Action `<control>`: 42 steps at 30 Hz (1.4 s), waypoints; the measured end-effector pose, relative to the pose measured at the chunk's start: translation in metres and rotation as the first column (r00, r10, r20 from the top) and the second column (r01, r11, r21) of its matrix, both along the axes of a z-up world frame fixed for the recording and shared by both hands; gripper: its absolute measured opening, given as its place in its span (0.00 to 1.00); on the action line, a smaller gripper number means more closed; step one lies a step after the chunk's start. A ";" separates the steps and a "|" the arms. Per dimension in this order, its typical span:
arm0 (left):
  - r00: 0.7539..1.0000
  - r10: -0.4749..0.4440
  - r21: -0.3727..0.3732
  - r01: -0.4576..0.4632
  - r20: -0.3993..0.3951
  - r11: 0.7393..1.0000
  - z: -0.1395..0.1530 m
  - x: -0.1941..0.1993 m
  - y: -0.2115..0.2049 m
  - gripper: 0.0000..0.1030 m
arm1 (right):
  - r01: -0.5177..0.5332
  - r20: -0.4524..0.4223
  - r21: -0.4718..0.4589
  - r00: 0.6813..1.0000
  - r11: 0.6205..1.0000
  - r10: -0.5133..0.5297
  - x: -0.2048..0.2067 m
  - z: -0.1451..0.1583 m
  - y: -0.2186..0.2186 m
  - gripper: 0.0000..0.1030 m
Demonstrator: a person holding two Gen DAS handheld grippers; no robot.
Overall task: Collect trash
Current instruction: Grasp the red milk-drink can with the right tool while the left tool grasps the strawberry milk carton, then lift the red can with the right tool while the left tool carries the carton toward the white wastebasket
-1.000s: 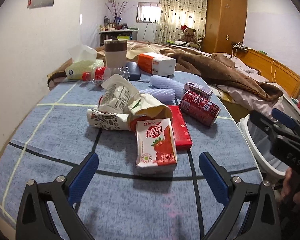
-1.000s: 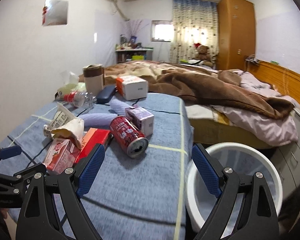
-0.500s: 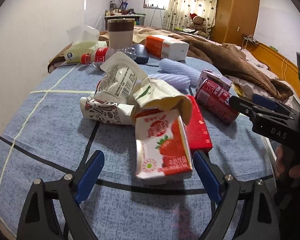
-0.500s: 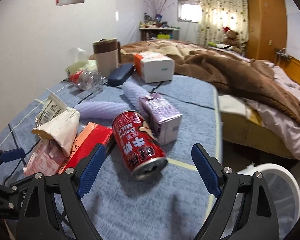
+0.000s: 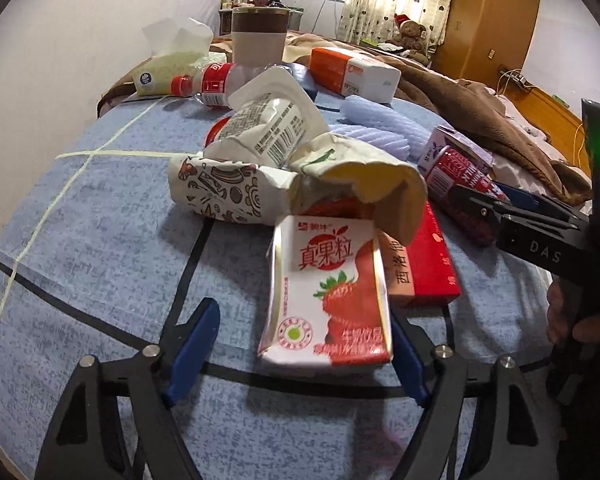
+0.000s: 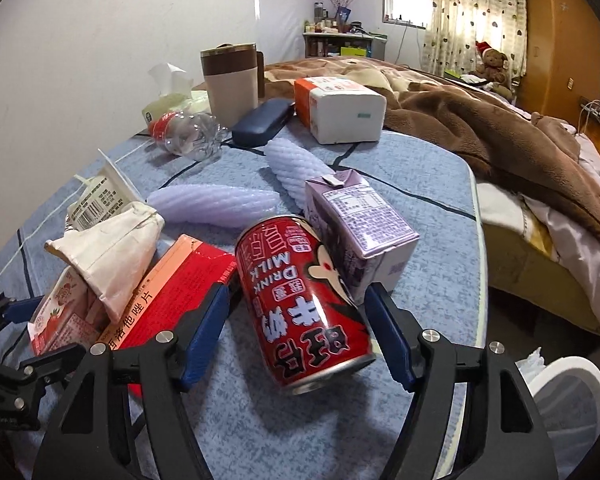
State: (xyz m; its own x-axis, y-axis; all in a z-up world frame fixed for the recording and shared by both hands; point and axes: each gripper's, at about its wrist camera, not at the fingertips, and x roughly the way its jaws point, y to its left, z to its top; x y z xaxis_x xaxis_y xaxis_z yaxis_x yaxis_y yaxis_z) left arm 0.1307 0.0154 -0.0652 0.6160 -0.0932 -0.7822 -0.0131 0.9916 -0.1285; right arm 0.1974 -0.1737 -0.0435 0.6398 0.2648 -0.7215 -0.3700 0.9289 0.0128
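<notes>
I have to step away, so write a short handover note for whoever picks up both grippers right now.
Left gripper: closing around the strawberry milk carton, not yet gripping.
Right gripper: closing around the red can, which lies on its side; not gripping.
White bin stands beside the bed, low right.
Done: nothing visibly binned.
Left: carton, can, purple carton, red box, wrappers, bottle.

red can (image 6: 304,300) reads "drink milk"; right gripper (image 5: 496,210) "das"
</notes>
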 end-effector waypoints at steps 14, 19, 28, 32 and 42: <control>1.000 -0.010 -0.023 0.011 0.008 1.000 0.001 0.007 0.002 0.55 | 0.031 0.008 0.004 0.999 1.000 -0.031 -0.003 0.000 0.001 0.57; 1.000 -0.002 -0.031 0.003 0.030 1.000 0.004 0.001 0.007 0.55 | 0.057 0.015 0.032 0.998 0.998 -0.057 -0.010 0.002 -0.003 0.55; 0.996 -0.019 -0.027 0.022 0.082 0.999 0.019 -0.017 0.005 0.55 | 0.107 0.043 0.112 0.993 0.988 -0.112 -0.037 0.013 -0.012 0.52; 0.993 -0.041 -0.029 0.045 0.111 0.999 0.028 -0.026 0.001 0.55 | 0.116 0.047 0.122 0.991 0.986 -0.122 -0.047 0.015 -0.014 0.51; 0.984 -0.089 -0.012 0.092 0.157 0.996 0.045 -0.039 -0.015 0.55 | 0.138 0.100 0.192 0.982 0.972 -0.159 -0.077 0.032 -0.025 0.50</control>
State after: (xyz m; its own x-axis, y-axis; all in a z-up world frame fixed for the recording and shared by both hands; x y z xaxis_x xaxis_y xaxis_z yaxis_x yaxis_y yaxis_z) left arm 0.0921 -0.0001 -0.0207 0.7186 -0.1683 -0.6747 0.0981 0.9851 -0.1413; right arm 0.1207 -0.1987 -0.0118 0.7567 0.2818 -0.5899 -0.2372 0.9592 0.1540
